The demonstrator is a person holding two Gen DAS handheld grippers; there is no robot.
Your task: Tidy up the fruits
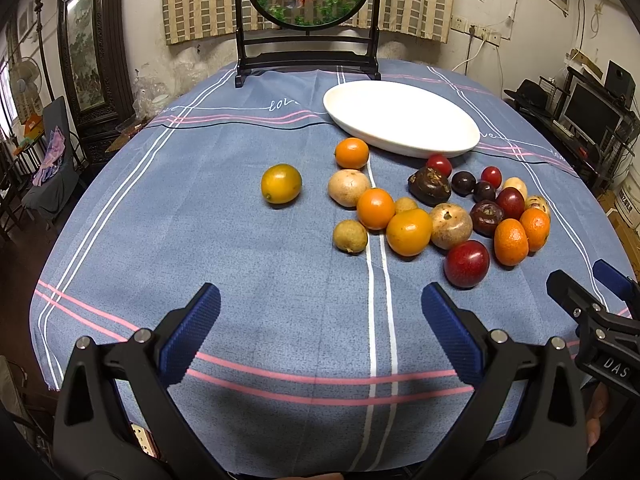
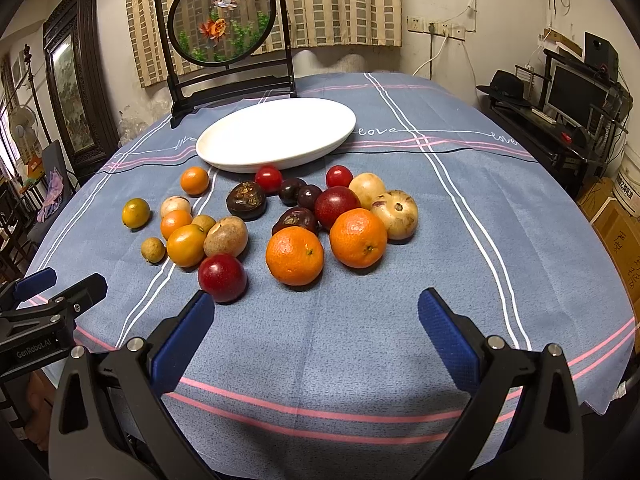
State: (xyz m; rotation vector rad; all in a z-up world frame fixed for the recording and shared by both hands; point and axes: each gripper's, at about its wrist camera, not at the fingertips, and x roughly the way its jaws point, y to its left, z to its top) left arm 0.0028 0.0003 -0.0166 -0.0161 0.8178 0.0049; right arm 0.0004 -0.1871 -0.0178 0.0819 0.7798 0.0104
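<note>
Several fruits lie loose on the blue tablecloth: oranges [image 2: 295, 255], a red plum [image 2: 222, 277], small tomatoes [image 2: 268, 179], dark passion fruits [image 2: 246, 199], pale round fruits [image 2: 395, 214] and a yellow-green citrus [image 1: 281, 183] set apart at the left. An empty white oval plate [image 2: 276, 133] stands behind them; it also shows in the left wrist view [image 1: 400, 118]. My left gripper [image 1: 320, 312] is open and empty, above the cloth in front of the fruits. My right gripper [image 2: 316, 316] is open and empty, just in front of the plum and oranges.
A black framed round goldfish screen [image 2: 224, 24] stands at the table's far edge behind the plate. The cloth's front edge [image 2: 320, 452] is close below the grippers. A dark cabinet [image 2: 76, 80] is at the left, a desk with a monitor [image 2: 576, 92] at the right.
</note>
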